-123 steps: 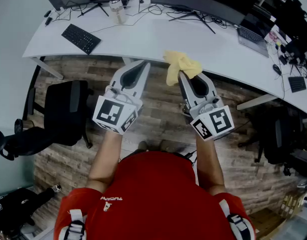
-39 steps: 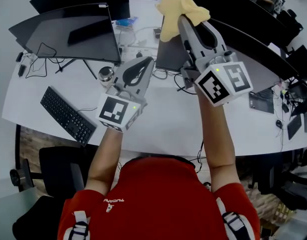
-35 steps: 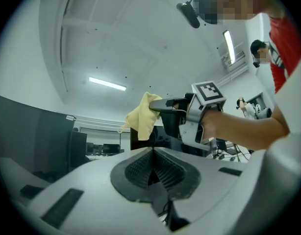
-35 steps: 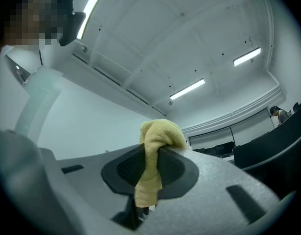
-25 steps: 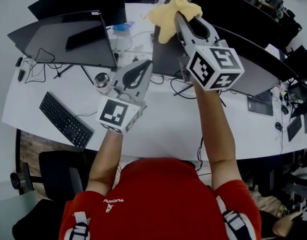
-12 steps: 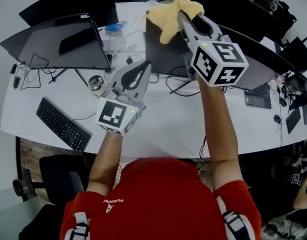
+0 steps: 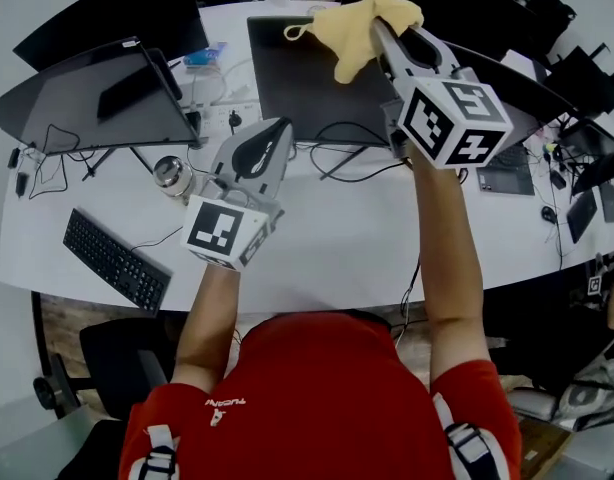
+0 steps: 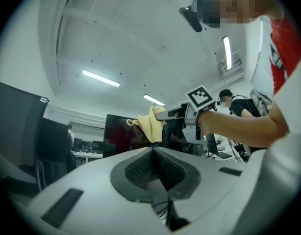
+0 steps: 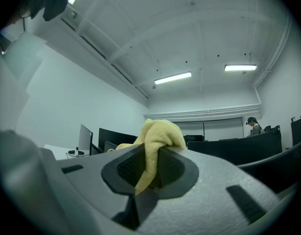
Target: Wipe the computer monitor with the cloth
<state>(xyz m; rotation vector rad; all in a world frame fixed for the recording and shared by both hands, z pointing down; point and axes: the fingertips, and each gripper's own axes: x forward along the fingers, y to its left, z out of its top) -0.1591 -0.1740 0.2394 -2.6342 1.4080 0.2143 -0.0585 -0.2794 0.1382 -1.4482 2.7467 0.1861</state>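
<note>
A crumpled yellow cloth (image 7: pixel 367 23) hangs from my right gripper (image 7: pixel 379 28), which is shut on it and raised in front of the upper part of the dark centre monitor (image 7: pixel 312 83). I cannot tell whether the cloth touches the screen. In the right gripper view the cloth (image 9: pixel 158 136) bulges out from between the closed jaws of that gripper (image 9: pixel 149 155). My left gripper (image 7: pixel 274 128) is held lower, over the desk before the monitor's foot. It is shut and holds nothing (image 8: pixel 154 151). From it I see the cloth (image 8: pixel 150 124) held up to the right.
The white curved desk (image 7: pixel 337 253) also carries a left monitor (image 7: pixel 82 103), a long dark one on the right (image 7: pixel 532 83), a black keyboard (image 7: pixel 112 260), a metal can (image 7: pixel 172 175) and loose cables (image 7: pixel 357 163). A black chair (image 7: pixel 117 353) stands below the desk edge.
From low in front of the desk edge, both grippers have come up over the desk. In the last second the right one carried the cloth a little right across the centre monitor.
</note>
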